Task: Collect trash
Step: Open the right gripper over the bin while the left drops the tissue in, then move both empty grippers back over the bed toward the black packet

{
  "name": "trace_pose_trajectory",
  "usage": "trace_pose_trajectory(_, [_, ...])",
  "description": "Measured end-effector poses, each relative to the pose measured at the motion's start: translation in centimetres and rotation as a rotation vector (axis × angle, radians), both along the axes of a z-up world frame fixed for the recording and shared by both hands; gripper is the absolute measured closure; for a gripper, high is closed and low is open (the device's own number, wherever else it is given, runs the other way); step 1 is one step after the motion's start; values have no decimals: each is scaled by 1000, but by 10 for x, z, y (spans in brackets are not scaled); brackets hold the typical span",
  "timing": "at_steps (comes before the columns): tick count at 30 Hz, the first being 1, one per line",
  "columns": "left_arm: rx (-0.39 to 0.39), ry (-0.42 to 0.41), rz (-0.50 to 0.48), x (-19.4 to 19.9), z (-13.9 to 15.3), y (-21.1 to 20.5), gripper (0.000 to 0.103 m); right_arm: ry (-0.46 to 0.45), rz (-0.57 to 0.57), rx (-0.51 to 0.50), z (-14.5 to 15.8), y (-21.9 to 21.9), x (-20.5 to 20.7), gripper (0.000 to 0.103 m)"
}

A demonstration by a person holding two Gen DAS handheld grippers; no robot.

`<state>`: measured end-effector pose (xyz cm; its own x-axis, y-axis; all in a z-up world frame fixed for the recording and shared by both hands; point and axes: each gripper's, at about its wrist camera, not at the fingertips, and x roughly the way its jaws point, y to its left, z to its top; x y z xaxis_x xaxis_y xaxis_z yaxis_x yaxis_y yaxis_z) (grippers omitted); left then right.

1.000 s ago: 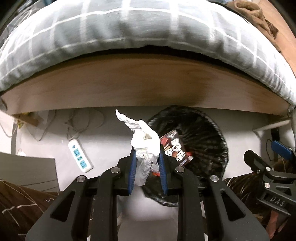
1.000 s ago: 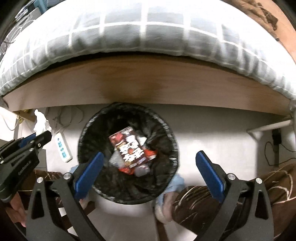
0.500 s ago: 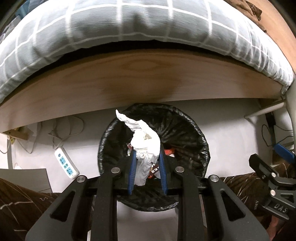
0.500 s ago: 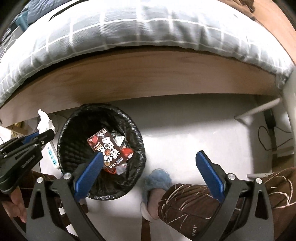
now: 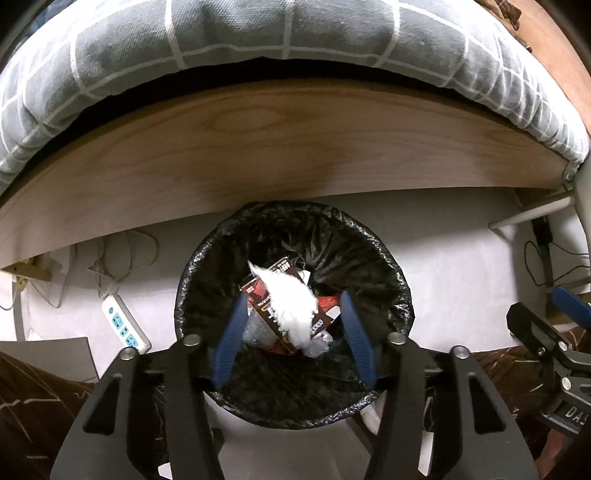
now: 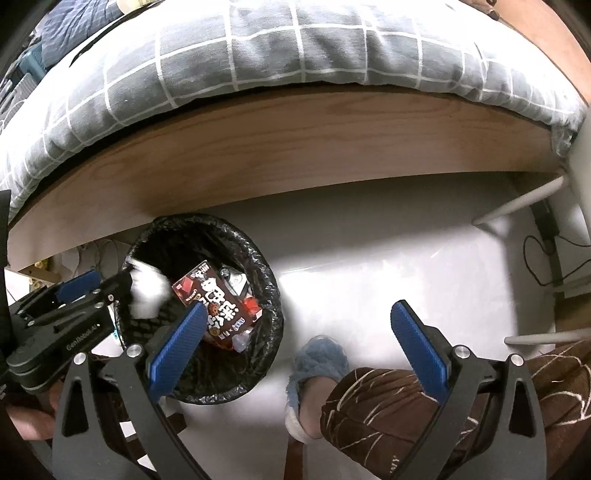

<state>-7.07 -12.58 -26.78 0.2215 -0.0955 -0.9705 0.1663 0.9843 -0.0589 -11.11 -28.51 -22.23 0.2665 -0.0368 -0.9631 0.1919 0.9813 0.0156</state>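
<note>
A black-lined trash bin (image 5: 400, 284) stands on the pale floor by the bed. My left gripper (image 5: 293, 297) points down over it and its jaws are opening. The crumpled white tissue (image 5: 291, 310) is blurred between the blue pads, touching neither, above a dark red snack box (image 5: 262, 295) lying in the bin. In the right wrist view the tissue (image 6: 147, 291) sits just off the left gripper's tips (image 6: 110, 280), over the bin (image 6: 275, 280) and the box (image 6: 214, 299). My right gripper (image 6: 298, 308) stands open to the right of the bin, holding nothing.
A wooden bed frame (image 5: 280, 147) with a grey checked duvet (image 5: 258, 33) runs along the far side. A white power strip (image 5: 123, 325) and cables lie left of the bin. A blue fluffy slipper (image 6: 317, 365) and a leg in brown trousers (image 6: 388, 402) are beside it.
The left gripper carried the tissue from the bin's left edge to over its middle, then its jaws parted and the tissue dropped free. The right gripper moved rightward, off the bin.
</note>
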Motion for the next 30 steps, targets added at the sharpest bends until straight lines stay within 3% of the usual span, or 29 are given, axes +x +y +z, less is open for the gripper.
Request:
trace_pose_trajectory(11, [18,-74,24,0,22,8,6,-38,14,-47,14,5,7,7])
trace_pose_trajectory(30, [-20,-224,40,-1,119,45,6,-262,84,-123,104,28,12,7])
